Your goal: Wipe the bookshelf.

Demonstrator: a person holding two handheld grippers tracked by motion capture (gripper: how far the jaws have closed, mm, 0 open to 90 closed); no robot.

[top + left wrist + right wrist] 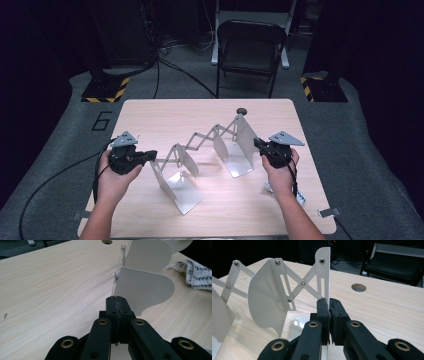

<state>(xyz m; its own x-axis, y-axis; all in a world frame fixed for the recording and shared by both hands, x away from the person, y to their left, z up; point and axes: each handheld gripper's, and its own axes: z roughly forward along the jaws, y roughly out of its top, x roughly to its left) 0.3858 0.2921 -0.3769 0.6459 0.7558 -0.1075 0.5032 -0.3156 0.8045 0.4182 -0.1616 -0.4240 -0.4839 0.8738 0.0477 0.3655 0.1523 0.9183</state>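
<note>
The high view looks forward and down on the pale wooden table (150,115) from the person's side, a dark folding chair (250,50) beyond it. Each gripper view sits low and close over that table, facing along its jaws; all three share the white metal expanding rack (210,145) (145,290) (269,297).

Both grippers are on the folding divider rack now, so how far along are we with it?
Done: the left gripper and right gripper are each shut on an end panel of the white divider rack. In hand: the rack stands on the table, its scissor links partly stretched and panels apart. Left: probably sliding the ends to finish extending or collapsing it; which one isn't clear.
</note>
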